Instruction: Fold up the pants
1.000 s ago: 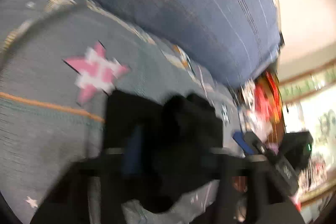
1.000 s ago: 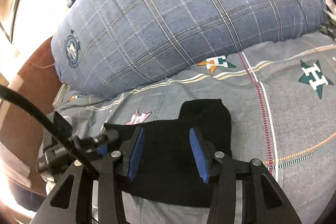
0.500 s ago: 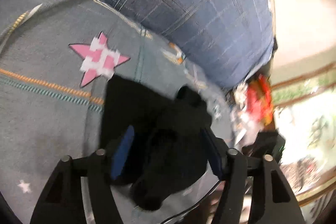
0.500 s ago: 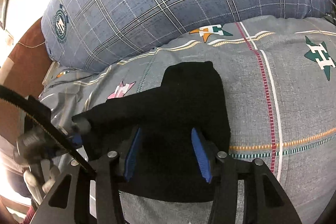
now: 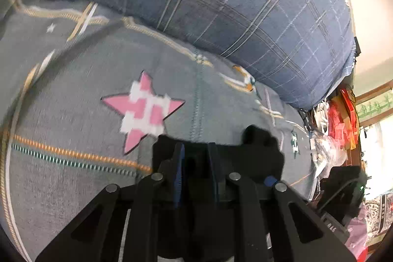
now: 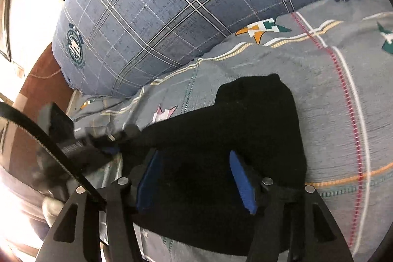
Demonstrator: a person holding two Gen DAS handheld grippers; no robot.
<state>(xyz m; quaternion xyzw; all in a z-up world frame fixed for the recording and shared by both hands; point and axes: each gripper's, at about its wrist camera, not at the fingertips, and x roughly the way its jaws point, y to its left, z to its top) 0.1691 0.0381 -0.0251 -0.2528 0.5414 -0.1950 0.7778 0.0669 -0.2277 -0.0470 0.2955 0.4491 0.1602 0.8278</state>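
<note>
Black pants [image 6: 245, 119] lie partly folded on a grey bed cover [image 6: 331, 102] printed with stars. In the left wrist view my left gripper [image 5: 195, 149] is shut on the near edge of the pants [image 5: 260, 151], with dark cloth pinched between its blue pads. The right wrist view shows the same gripper [image 6: 122, 139] gripping the left end of the cloth. My right gripper [image 6: 194, 156] hovers low over the middle of the pants. Its jaws are opening, with cloth beneath the blue pads but nothing pressed between them.
A big blue plaid pillow [image 5: 221, 4] fills the back of the bed. A pink star [image 5: 145, 112] marks the cover left of the pants. Red and plastic clutter [image 5: 339, 122] lies past the bed's right edge. A black cable [image 6: 49, 141] crosses the lower left.
The left jaws spread wide around the cloth, then closed on its edge. The right gripper sank closer to the pants and its fingers spread wider.
</note>
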